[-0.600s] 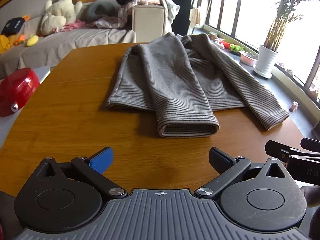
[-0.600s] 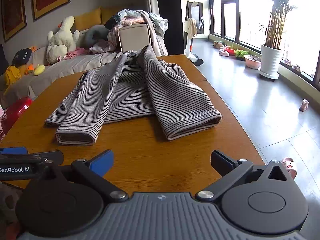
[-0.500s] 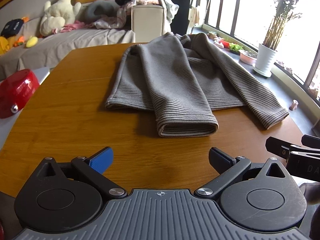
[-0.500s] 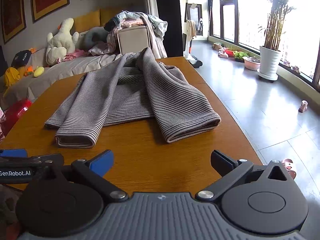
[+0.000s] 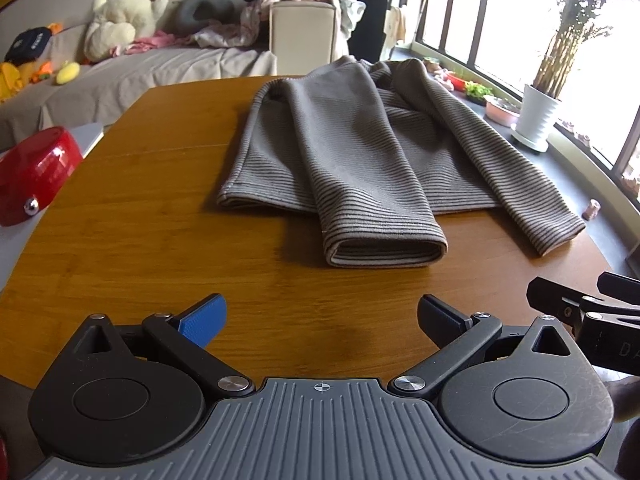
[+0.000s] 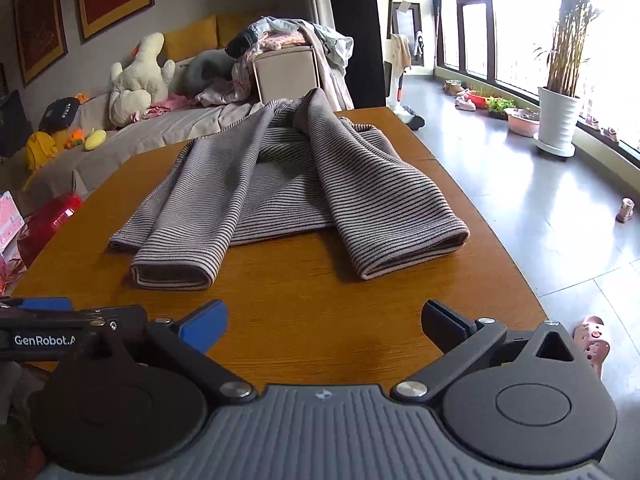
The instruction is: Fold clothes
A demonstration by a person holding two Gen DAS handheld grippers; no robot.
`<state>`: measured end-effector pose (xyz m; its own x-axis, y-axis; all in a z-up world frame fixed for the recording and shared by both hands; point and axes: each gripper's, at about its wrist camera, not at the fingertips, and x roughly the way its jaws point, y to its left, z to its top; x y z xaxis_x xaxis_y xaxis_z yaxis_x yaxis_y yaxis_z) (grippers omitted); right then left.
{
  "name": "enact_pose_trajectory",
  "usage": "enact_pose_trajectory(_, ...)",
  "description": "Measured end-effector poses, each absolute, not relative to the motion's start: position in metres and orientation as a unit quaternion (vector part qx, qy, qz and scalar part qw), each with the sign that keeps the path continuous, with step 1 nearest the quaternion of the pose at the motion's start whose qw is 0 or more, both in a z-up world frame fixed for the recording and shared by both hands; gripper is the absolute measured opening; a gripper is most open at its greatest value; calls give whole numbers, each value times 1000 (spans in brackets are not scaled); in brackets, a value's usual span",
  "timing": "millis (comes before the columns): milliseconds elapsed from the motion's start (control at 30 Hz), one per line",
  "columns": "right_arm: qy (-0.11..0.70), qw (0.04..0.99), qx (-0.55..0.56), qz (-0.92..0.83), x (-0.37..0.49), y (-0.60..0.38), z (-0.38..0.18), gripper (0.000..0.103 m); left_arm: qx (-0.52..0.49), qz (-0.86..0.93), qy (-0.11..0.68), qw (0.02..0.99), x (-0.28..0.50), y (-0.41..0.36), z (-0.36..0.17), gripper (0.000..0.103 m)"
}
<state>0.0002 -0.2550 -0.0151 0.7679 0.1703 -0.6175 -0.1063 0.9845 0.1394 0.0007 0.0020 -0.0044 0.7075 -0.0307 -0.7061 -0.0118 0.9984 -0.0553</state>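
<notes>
A: Where is the grey-and-brown striped knit sweater (image 5: 352, 152)?

B: Flat on the round wooden table (image 5: 160, 208), both sleeves folded inward, cuffs toward the near edge.

A: And the 2 tongs?

B: The left gripper (image 5: 320, 320) and right gripper (image 6: 324, 322) hover over the table's near edge, short of the sweater, jaws spread wide, holding nothing.
</notes>
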Motion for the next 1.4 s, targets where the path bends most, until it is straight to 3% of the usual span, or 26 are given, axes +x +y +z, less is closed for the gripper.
enact_pose_trajectory(1400, 359, 929, 64, 64, 3, -259, -28, 103, -28, -4, 385, 922, -1, 6, -7, 103)
